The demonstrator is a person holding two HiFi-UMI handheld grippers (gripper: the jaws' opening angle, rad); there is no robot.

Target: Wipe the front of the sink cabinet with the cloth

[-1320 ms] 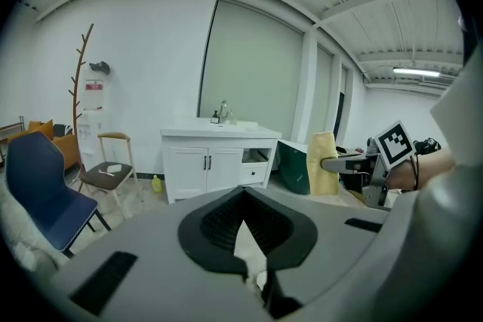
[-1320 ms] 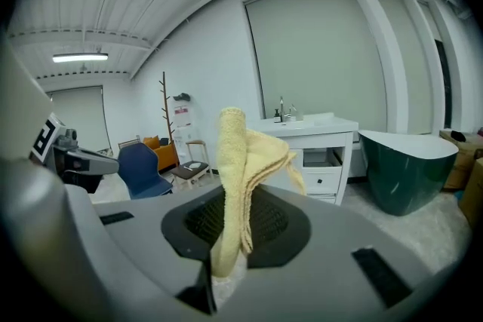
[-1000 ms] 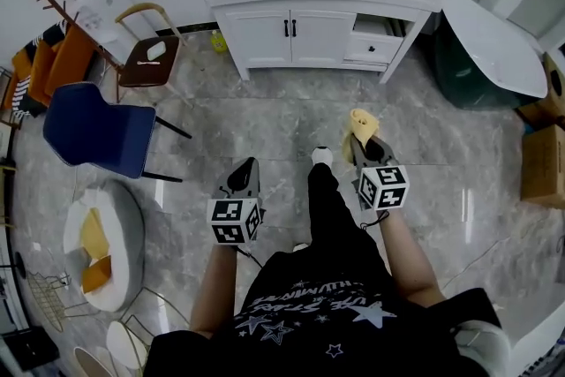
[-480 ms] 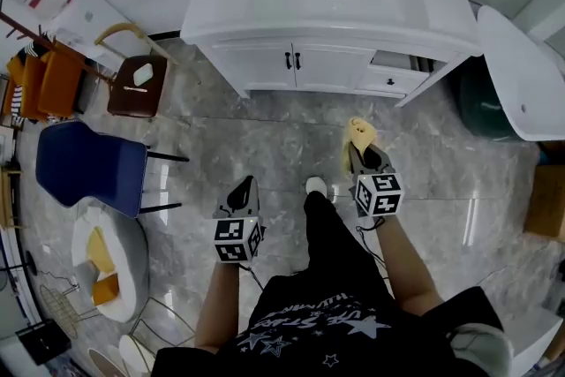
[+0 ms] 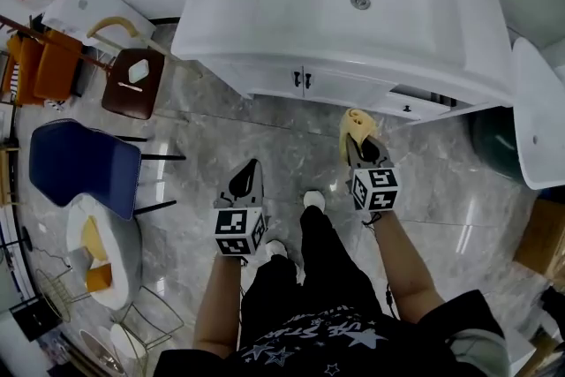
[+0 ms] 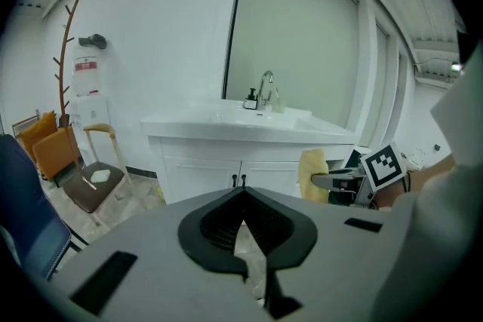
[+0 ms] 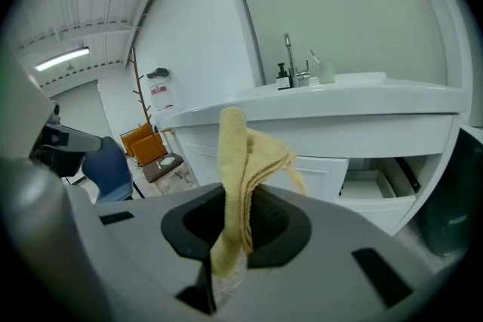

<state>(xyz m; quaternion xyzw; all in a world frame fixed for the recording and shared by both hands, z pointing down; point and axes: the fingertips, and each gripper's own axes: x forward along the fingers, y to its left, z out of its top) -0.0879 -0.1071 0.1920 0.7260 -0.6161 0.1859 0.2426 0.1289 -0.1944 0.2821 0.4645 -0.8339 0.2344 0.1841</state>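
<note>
The white two-door sink cabinet [image 5: 328, 86] stands straight ahead of the right tongs [image 5: 359, 146], near but not touching. Its front runs crosswise to them, and the right hand is nearer than the left. Those tongs are clamped on a pale yellow terry cloth [image 7: 240, 162], which stands up from them folded and limp, towards the cabinet front beside a part-open drawer [image 7: 375, 181]. The left tongs [image 6: 243, 216] are closed on nothing, over the grey marble floor [image 5: 265, 137].

Left gripper [image 5: 251, 165] closed, empty; right gripper [image 5: 359, 142] clamps the cloth [image 5: 355, 123].
</note>
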